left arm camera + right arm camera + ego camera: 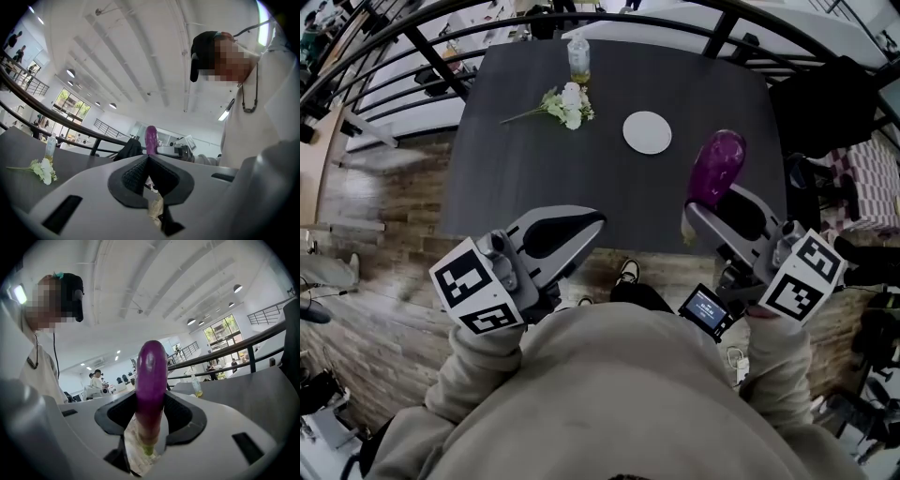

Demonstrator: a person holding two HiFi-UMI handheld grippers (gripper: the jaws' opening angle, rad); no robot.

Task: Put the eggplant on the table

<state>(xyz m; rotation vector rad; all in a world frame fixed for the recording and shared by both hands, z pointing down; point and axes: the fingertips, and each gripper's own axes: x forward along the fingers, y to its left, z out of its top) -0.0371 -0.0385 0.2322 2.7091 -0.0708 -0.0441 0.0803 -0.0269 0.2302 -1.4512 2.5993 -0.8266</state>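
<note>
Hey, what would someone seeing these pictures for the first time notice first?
The glossy purple eggplant stands out most, clamped in the right gripper at the near right corner of the dark table. Beside it the left gripper is shut and empty. Farther back on the table lie white flowers and a round white plate, with a clear bottle behind them.

We are seeing the tabletop's (pixel 534 178) near half lying bare; a white plate (pixel 647 132), a flower sprig (pixel 565 105) and a bottle (pixel 578 58) are crowding its far part.
</note>
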